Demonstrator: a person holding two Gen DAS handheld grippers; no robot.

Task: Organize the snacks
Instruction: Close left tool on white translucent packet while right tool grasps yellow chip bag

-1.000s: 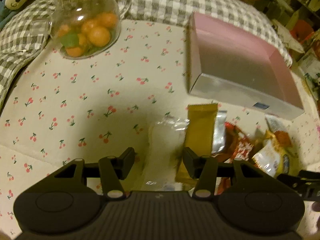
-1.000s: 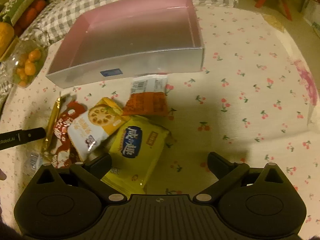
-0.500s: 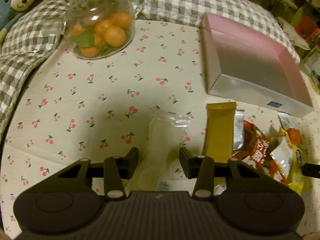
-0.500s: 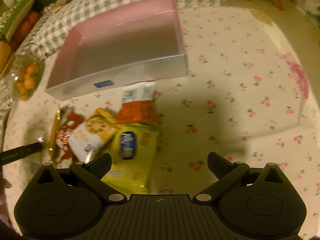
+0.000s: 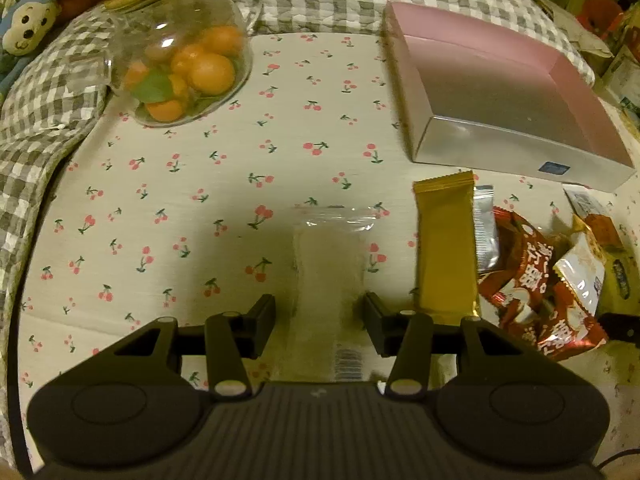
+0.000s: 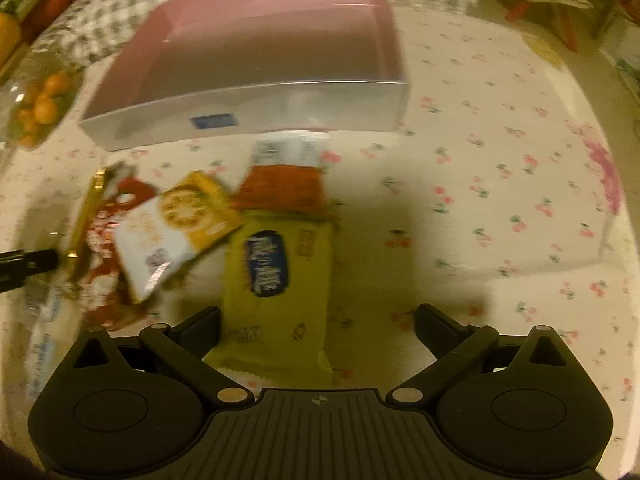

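1. A clear-wrapped snack packet [image 5: 328,276] lay flat on the cherry-print cloth [image 5: 192,184], lengthwise between the fingers of the left gripper [image 5: 319,322].
2. The left gripper's jaws were narrow and opening; the packet sat between them, with a slim gap visible at each pad, so no grip was evident.
3. Just right of the clear packet lay a gold bar wrapper [image 5: 444,248], then a silver sachet [image 5: 485,232] and a red packet with white characters [image 5: 532,292], the last three overlapping in a loose pile.
4. In the right wrist view, a yellow-green packet with a blue label [image 6: 276,280] lay partly between the fingers of the right gripper [image 6: 318,326], nearer the left-hand finger; the jaws stood wide, and contact there could not be told.
5. A white-and-yellow packet [image 6: 176,232] and an orange-red packet [image 6: 280,188] lay beyond it.
6. An open box, pink inside with silver walls [image 5: 516,148], stood just behind the pile.
7. A glass jar of orange fruit [image 5: 180,64] stood well apart, near the grey checked blanket [image 5: 44,104].
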